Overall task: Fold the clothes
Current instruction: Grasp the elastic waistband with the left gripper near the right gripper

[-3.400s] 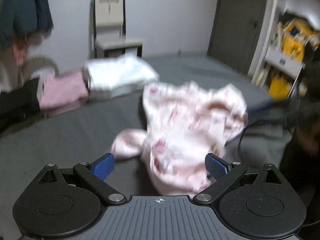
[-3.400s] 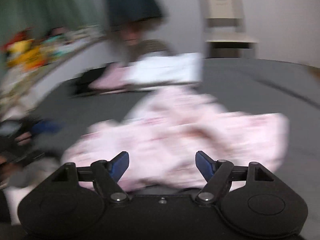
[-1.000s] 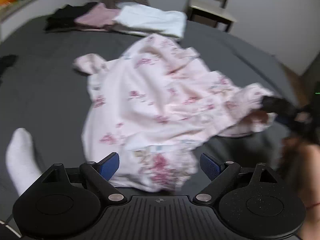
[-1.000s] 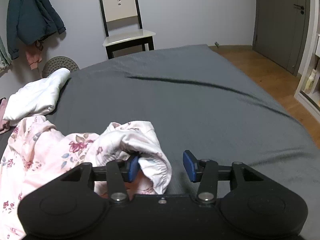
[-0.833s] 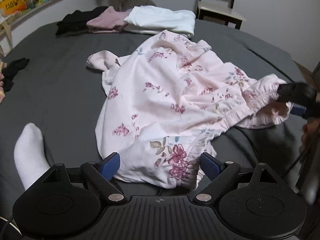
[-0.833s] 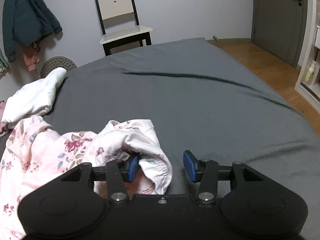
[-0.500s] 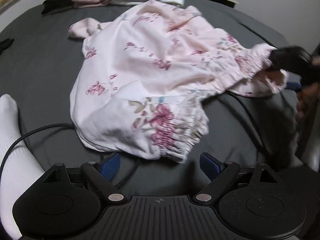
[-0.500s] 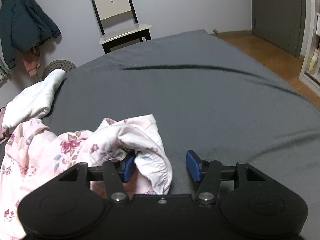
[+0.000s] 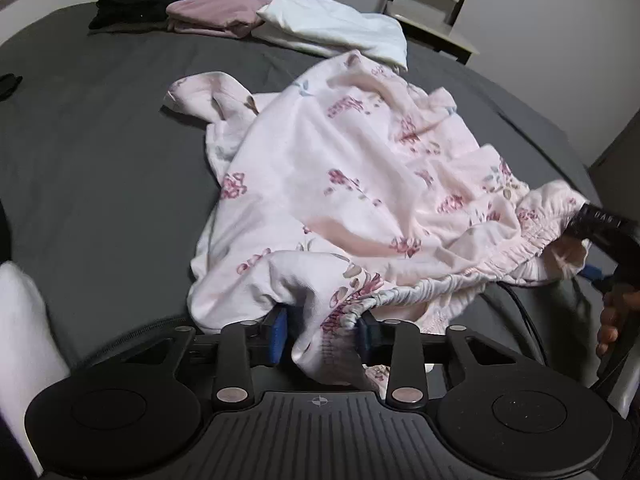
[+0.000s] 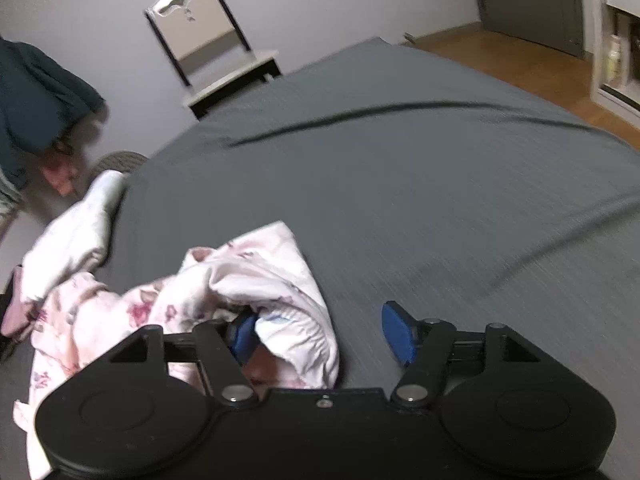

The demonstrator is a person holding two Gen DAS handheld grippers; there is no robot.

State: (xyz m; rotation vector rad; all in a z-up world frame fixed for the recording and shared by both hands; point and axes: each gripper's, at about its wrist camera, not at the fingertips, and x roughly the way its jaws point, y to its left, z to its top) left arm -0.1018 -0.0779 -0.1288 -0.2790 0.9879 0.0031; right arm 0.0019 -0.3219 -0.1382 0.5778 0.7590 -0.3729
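A pale pink floral garment (image 9: 340,184) lies crumpled on the grey bed (image 9: 100,152). My left gripper (image 9: 322,332) is shut on the gathered elastic waistband at the garment's near edge, and the fabric bunches between its blue pads. At the far right of the left wrist view, one of the right gripper's fingers (image 9: 596,220) sits inside the other end of the waistband. In the right wrist view my right gripper (image 10: 320,336) stands open. The garment's hem (image 10: 260,276) drapes over its left finger only, and the right pad is bare above the sheet.
Folded white (image 9: 332,28), mauve (image 9: 216,12) and black (image 9: 140,0) clothes lie at the bed's far edge. A chair (image 10: 212,44) stands behind the bed. A foot in a white sock (image 9: 24,340) and a black cable (image 9: 520,312) lie near me. A dark jacket (image 10: 36,96) hangs on the wall.
My left gripper moved up to the garment's near edge and shut on the waistband. The right gripper's jaws spread wider, and its view tilted.
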